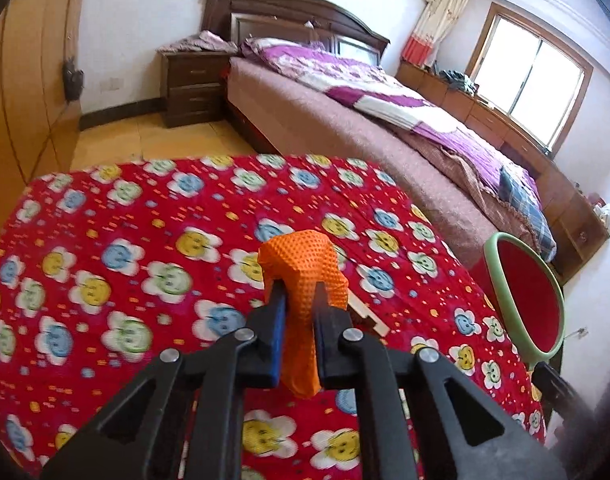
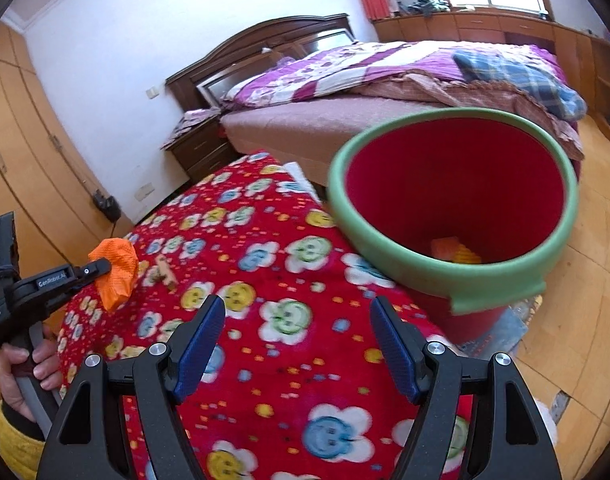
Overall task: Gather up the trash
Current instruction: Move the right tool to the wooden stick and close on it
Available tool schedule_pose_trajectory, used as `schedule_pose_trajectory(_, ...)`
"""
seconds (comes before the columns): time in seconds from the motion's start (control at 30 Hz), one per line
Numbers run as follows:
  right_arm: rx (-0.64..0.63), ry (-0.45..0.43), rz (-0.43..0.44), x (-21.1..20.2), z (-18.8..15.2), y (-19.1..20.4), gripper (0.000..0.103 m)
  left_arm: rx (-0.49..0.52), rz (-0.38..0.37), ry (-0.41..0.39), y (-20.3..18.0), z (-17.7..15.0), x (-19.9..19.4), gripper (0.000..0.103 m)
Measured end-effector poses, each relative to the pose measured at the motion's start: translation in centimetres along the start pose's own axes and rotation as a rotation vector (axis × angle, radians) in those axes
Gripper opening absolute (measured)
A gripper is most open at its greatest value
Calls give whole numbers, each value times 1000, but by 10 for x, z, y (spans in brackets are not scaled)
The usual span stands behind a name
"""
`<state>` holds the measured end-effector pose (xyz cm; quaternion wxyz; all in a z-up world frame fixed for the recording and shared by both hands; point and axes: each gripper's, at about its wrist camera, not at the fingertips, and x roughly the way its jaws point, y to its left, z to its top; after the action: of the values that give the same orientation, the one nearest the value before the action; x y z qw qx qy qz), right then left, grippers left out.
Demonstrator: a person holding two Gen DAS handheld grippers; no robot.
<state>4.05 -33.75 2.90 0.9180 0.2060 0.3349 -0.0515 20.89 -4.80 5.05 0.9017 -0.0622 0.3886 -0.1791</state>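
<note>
My left gripper (image 1: 301,294) is shut on a crumpled orange textured piece of trash (image 1: 301,256), held above the table's red flowered cloth (image 1: 125,240). The right wrist view shows the same orange trash (image 2: 119,276) in the left gripper (image 2: 105,267) at the far left, with a hand (image 2: 21,364) on its handle. A small beige scrap (image 1: 367,316) lies on the cloth just behind it, and also shows as the beige scrap (image 2: 165,274) in the right view. My right gripper (image 2: 297,344) stands open over the cloth with nothing between its fingers. A red bin with a green rim (image 2: 385,248) stands beside the table on the right and holds orange and yellow bits (image 2: 457,255).
The bin (image 1: 525,304) is off the table's right edge in the left view. Behind the table are a bed (image 1: 345,120) with a purple quilt and a dark nightstand (image 1: 193,88). A wooden wardrobe (image 1: 29,80) is on the left, and a wooden floor (image 2: 585,280) is on the right.
</note>
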Motion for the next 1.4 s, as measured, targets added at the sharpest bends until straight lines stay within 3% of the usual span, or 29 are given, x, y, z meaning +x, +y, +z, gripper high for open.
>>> schedule_pose_trajectory(0.23,-93,34,54,18,13,46,76,-32,121,-74,31,3,-21,11)
schedule_pose_trajectory(0.4,-174,66,77,44,17,81,76,-67,152,-98,52,-5,-20,11)
schedule_pose_trajectory(0.67,-281,142,93,90,14,118,48,-101,131,-104,59,-19,-8,11)
schedule_pose_trajectory(1.03,-350,199,93,134,7,142,34,-98,98,-85,57,-28,0,11)
schedule_pose_trajectory(1.2,-352,215,83,140,6,143,26,-93,94,-83,53,-28,1,11)
schedule_pose_trajectory(1.3,-350,219,66,143,8,141,16,-97,93,-78,53,-28,1,11)
schedule_pose_trajectory(1.4,-343,224,68,144,10,139,13,-96,93,-77,53,-29,1,11)
